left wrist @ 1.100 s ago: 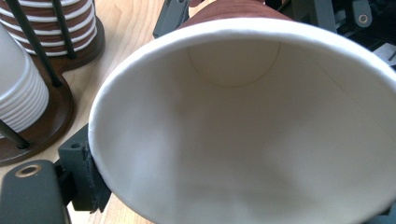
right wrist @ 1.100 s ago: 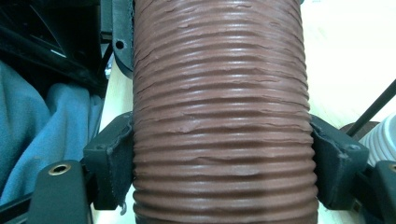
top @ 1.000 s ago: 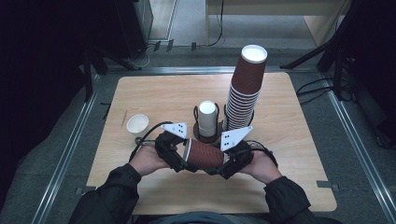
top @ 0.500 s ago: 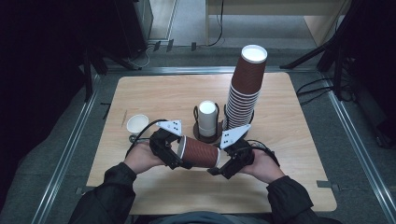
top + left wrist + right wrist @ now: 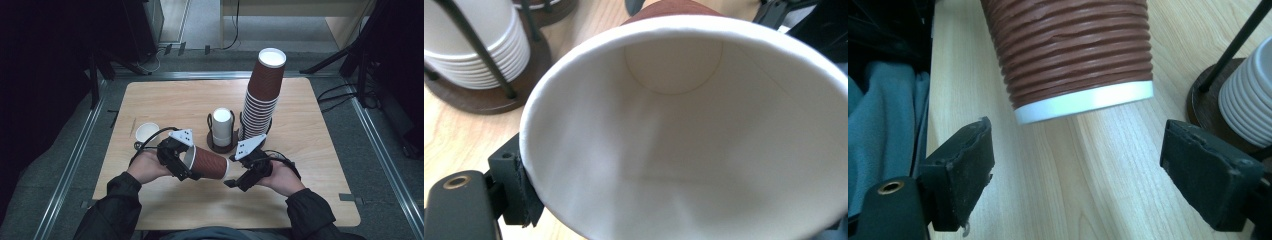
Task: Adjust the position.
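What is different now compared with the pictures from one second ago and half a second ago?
The right hand-held gripper has let go of the brown cup and drawn back, jaws open. The left hand-held gripper keeps the cup by its rim and has carried it slightly left. The cup stack, lid holder and small lid stayed put.

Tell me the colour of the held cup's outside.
Brown and ribbed, with a white base band; the cup shows best in the right gripper view.
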`<state>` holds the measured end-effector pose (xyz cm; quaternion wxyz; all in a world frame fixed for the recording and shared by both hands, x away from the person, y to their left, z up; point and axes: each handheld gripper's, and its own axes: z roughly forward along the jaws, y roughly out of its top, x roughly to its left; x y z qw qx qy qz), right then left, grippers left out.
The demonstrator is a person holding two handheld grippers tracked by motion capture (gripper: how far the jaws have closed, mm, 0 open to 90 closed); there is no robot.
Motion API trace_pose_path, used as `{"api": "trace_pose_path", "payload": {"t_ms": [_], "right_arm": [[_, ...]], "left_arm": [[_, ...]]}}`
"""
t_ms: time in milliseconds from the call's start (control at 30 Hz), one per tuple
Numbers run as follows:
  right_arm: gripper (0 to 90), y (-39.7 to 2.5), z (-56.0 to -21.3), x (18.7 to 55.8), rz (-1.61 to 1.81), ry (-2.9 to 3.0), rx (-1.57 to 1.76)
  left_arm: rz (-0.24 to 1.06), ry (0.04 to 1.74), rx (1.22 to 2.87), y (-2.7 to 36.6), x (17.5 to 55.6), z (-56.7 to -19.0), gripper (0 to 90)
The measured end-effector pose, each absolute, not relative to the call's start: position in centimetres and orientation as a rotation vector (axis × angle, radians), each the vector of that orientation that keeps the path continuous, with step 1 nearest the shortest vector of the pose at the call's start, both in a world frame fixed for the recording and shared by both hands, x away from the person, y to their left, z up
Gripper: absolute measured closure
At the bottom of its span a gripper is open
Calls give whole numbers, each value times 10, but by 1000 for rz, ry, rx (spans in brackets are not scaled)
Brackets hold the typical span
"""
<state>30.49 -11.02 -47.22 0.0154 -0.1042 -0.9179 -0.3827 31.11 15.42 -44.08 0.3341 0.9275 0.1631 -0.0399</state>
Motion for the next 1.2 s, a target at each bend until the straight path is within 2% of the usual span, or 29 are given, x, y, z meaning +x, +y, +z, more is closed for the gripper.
{"api": "trace_pose_path", "payload": {"t_ms": [700, 1200], "right_arm": [[147, -105, -479, 305, -1109, -2893, -342], [147, -97, -481, 303, -1108, -2916, -290]], "left_arm": [[16, 416, 2600, 138, 315, -449, 95], [-58, 370, 2634, 116, 312, -455, 95]]}}
